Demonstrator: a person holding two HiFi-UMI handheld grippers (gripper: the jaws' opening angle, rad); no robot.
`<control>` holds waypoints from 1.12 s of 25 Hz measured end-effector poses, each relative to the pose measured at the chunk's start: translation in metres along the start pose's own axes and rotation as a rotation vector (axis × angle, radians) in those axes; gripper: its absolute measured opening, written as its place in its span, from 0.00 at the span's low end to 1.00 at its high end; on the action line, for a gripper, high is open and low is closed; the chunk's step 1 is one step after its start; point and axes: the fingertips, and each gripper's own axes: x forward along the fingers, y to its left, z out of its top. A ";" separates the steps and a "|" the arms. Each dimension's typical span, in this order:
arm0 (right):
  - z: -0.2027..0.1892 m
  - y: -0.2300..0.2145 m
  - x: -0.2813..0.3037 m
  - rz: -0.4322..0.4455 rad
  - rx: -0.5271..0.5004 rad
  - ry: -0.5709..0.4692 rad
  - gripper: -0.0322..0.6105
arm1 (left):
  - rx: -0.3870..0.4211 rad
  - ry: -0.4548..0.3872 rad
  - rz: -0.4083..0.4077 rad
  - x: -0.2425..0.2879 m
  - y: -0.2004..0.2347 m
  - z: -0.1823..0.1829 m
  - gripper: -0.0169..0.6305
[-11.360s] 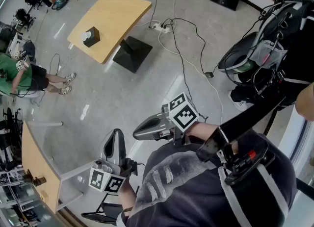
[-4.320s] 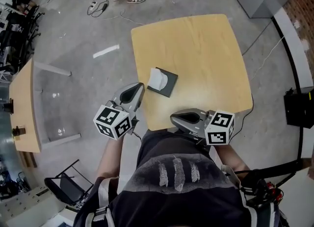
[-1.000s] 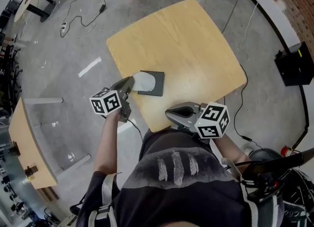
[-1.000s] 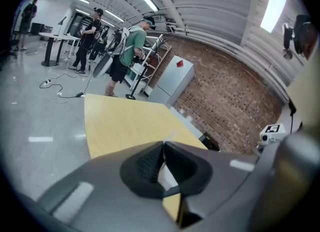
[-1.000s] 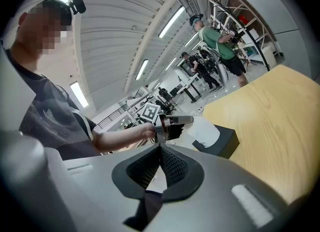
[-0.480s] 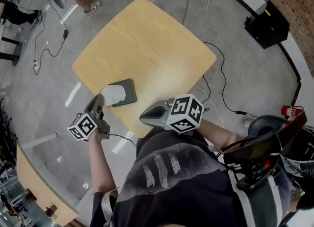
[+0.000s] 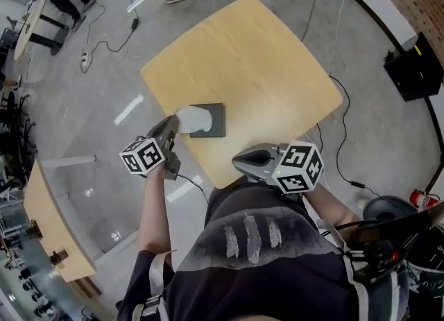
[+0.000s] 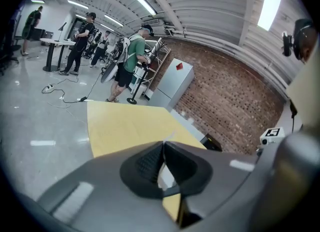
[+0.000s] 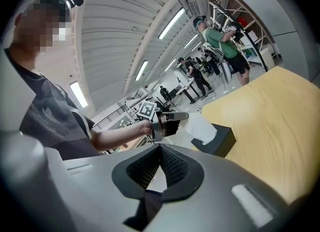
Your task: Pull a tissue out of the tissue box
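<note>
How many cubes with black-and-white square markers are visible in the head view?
2. One black-and-white marker cube rides on the left gripper, which pinches the white tissue; the other on the right gripper. None seems hidden.

We stretch our left arm (image 7: 154, 209) forward and out to the left. The left gripper (image 7: 171, 127) at its far end tilts downward, jaws pressed together on a sliver of tissue (image 7: 193, 118). Our right gripper (image 7: 239, 162) sits near our chest, almost level and pointing left, jaws together with nothing between them. The right forearm (image 7: 326, 205) is bent back at our side.
</note>
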 end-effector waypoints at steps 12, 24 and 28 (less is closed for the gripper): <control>0.004 0.010 0.029 0.051 -0.062 0.054 0.05 | -0.024 -0.079 0.044 -0.040 0.018 0.012 0.04; 0.001 0.015 0.016 0.072 -0.083 0.054 0.05 | -0.052 -0.163 0.029 -0.067 -0.011 0.022 0.04; -0.002 0.014 0.006 0.072 -0.081 0.048 0.05 | -0.041 -0.173 0.006 -0.066 -0.032 0.026 0.04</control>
